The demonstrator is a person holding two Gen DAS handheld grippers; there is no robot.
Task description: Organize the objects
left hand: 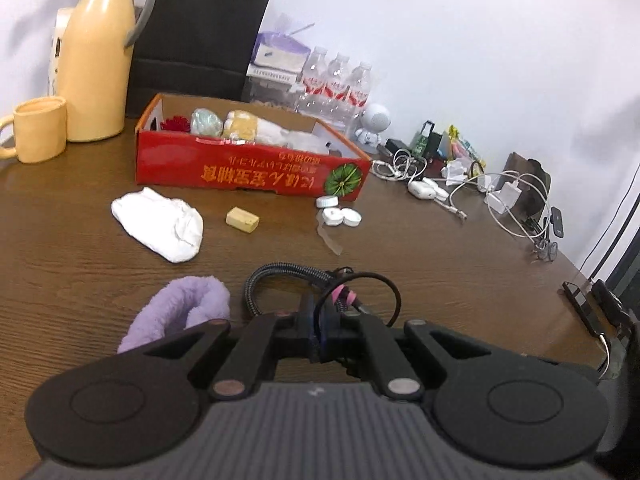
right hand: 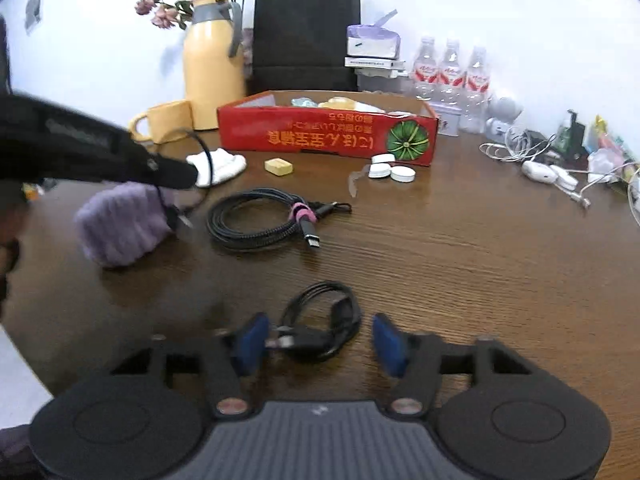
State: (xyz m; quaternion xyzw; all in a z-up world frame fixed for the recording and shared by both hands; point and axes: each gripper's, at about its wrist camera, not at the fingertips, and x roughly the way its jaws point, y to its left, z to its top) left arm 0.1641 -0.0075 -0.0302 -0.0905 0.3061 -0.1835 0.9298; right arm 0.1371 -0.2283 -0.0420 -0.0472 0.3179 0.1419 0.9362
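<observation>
My left gripper is shut on nothing that I can see. Just beyond its tips lies a coiled black braided cable with a pink tie, also in the right wrist view. A purple fuzzy sock lies at its left. My right gripper is open around a small coiled black cable on the table. A red cardboard box with several items stands at the back. A white sock, a yellow block and white caps lie before it.
A yellow jug and yellow mug stand at the back left, with a black paper bag and water bottles behind the box. White chargers and cables clutter the right side. The left gripper body reaches in over the purple sock.
</observation>
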